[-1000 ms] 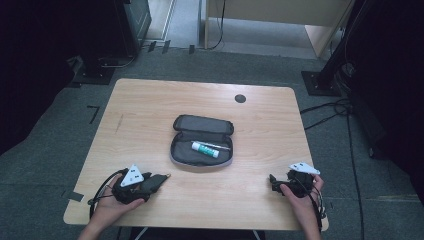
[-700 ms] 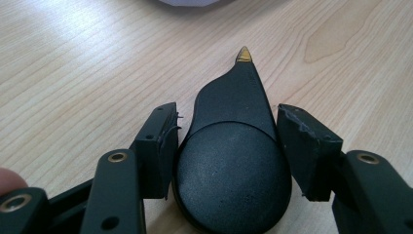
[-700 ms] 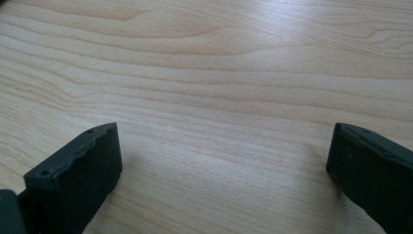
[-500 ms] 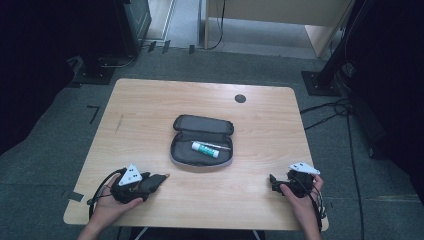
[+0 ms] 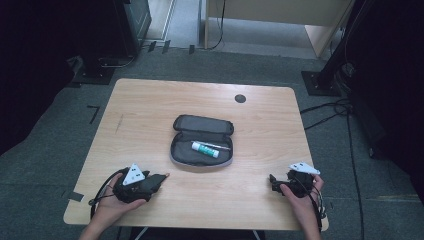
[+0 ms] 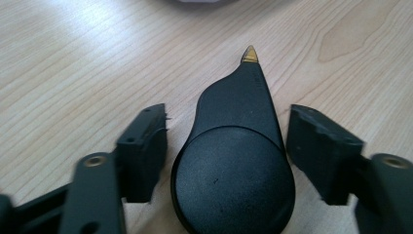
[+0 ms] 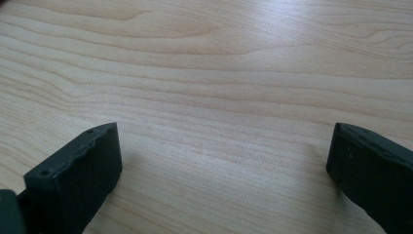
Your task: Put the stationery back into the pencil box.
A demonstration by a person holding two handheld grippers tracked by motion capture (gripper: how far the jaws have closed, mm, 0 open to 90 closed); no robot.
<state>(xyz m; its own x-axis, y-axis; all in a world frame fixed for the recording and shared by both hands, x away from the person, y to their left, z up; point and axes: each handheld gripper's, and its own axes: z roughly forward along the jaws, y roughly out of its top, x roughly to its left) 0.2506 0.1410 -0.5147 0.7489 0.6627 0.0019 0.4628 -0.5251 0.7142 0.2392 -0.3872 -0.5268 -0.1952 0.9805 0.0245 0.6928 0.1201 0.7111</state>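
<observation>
Left gripper view puts a black pen (image 6: 234,161) between my left gripper's (image 6: 229,146) parted, untouching jaws, tip toward twelve o'clock and the open case (image 5: 201,141) (right gripper (image 7: 224,170) gapes empty).

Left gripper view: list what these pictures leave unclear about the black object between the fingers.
- Black object: its near end is cut off by the bottom edge of the left gripper view, so its kind stays unclear.
- High view: the hand and left gripper cover it.
- Contact: both fingers stand apart from it; whether it rests on the table is unclear.
</observation>
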